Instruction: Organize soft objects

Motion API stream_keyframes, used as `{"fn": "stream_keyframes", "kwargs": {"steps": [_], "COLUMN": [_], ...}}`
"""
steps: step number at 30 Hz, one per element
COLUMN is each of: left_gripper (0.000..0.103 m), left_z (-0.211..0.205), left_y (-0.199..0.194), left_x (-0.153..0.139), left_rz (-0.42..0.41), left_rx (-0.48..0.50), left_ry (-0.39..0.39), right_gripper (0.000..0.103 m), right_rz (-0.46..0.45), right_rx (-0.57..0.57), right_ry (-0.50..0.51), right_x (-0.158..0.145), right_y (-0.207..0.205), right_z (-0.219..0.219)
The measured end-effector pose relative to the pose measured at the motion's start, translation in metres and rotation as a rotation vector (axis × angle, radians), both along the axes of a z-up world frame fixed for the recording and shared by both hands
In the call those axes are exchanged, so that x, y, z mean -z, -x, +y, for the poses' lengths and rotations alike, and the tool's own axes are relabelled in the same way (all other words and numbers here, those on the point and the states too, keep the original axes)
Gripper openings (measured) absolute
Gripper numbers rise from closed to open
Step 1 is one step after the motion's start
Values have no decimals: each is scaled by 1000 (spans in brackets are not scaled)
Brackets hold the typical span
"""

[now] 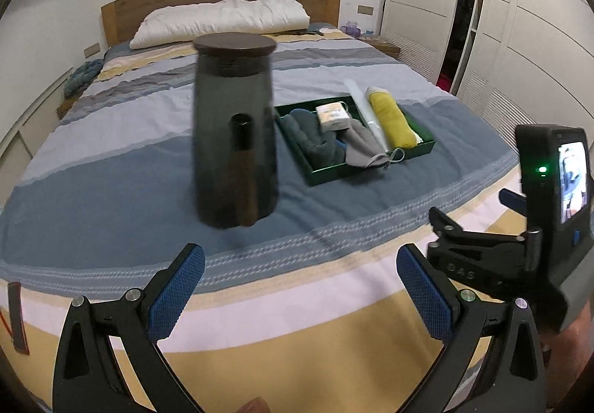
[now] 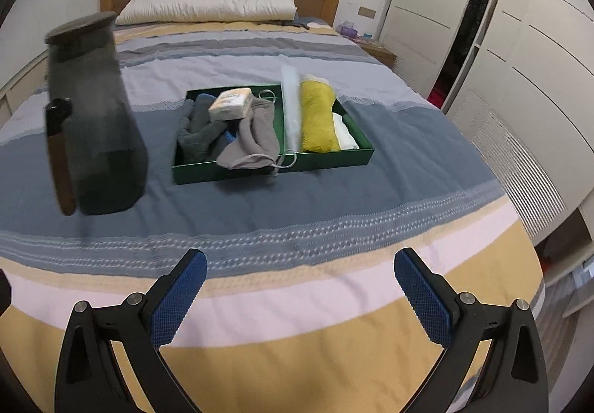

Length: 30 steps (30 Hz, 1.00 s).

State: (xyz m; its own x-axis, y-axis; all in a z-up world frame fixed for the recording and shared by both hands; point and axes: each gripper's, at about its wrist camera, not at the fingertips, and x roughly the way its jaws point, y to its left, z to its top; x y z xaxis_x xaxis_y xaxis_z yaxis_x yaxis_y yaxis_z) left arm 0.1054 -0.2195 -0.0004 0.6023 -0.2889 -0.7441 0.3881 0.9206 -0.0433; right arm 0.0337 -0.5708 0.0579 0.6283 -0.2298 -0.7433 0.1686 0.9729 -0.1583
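Both claws hang spread and empty over the near edge of the bed [image 2: 334, 212]: the left claw [image 1: 300, 287] has its blue pads wide apart with nothing between them, and the right claw [image 2: 300, 287] stands the same way. From the left wrist view the right device shows just beside the left claw, on its right. Ahead of the left claw, close and almost dead centre, a dark smoked pitcher [image 1: 235, 131] with a round lid and a wooden handle stands upright on the bedspread; in the right wrist view it sits well off to the left. The soft things lie farther on in a green tray [image 2: 326, 161], ahead of the right claw and slightly left of its centre line, so the right hand looks the nearer and straighter route. In the tray a yellow rolled towel [image 2: 318, 118] lies with its long axis running away from the claws, beside a pale rolled sheet [image 2: 291, 108]; left of these are a grey pouch [image 2: 256, 142] overhanging the near wall, dark grey socks [image 2: 196, 131] and a small cream packet [image 2: 231, 105] resting on top.
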Motion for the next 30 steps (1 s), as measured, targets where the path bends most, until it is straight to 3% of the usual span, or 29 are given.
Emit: {"fn": "stream_keyframes", "kwargs": {"steps": [15, 30], "left_gripper": [101, 101], "left_z": [61, 105], "left_y": [39, 72], "left_x": [0, -6], "left_rz": [-53, -95], "left_rx": [-42, -59], "left_ry": [-32, -11], "right_gripper": [103, 103], "right_rz": [-65, -158], "right_rx": [-10, -23], "right_ry": [22, 14], "right_x": [-26, -59], "right_y": [97, 182], "right_z": [57, 97]}}
